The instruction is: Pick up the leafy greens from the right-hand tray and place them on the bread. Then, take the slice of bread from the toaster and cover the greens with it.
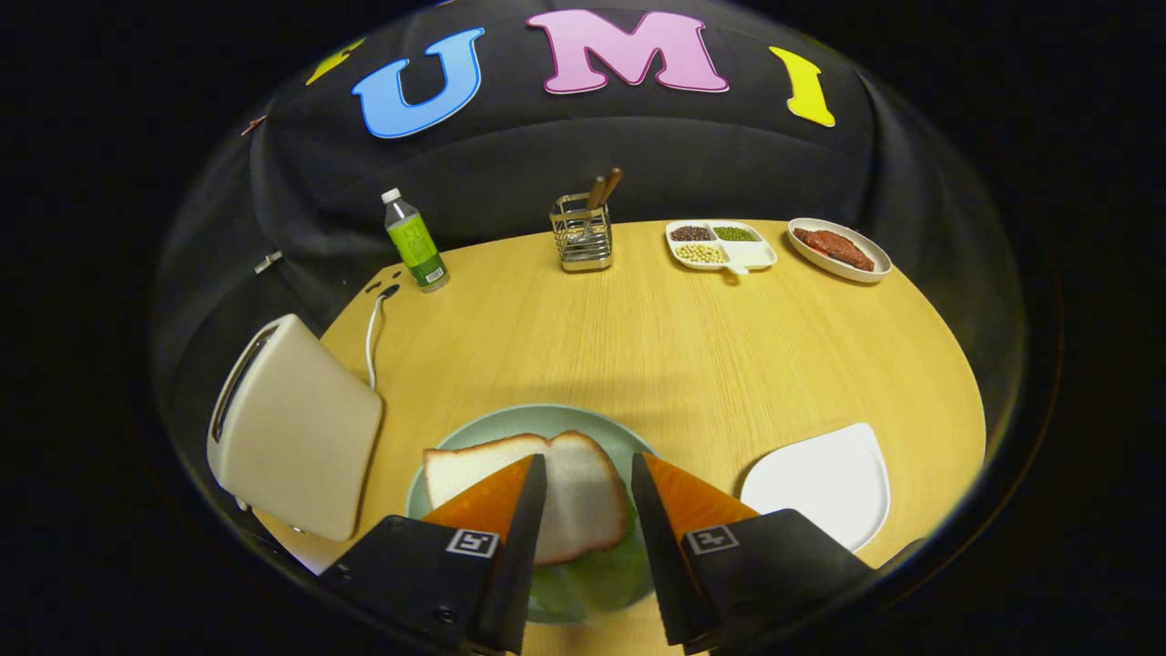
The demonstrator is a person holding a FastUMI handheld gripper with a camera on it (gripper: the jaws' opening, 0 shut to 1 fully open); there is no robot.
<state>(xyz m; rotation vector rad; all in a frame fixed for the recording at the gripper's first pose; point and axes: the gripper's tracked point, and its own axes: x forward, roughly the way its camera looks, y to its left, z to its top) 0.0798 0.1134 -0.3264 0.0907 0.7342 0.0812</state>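
Note:
A pale green plate (547, 419) lies on the wooden table just ahead of my fingers. On it are two overlapping bread slices: one (460, 469) pokes out to the left, the other (583, 497) lies on top, between my fingers. Leafy greens (601, 574) stick out from under the upper slice on its near side. My gripper (588, 466) hovers over the plate, open, with nothing held between the fingers. The white toaster (296, 428) stands left of the plate with its slot facing away, so I cannot see inside. A white tray (824, 483) sits right of the plate, bare.
Along the table's far edge stand a green-labelled bottle (414, 244), a wire utensil holder (581, 232), a divided dish of beans (721, 244) and an oval plate with meat (838, 248). The toaster's white cord (372, 337) runs toward the far left corner.

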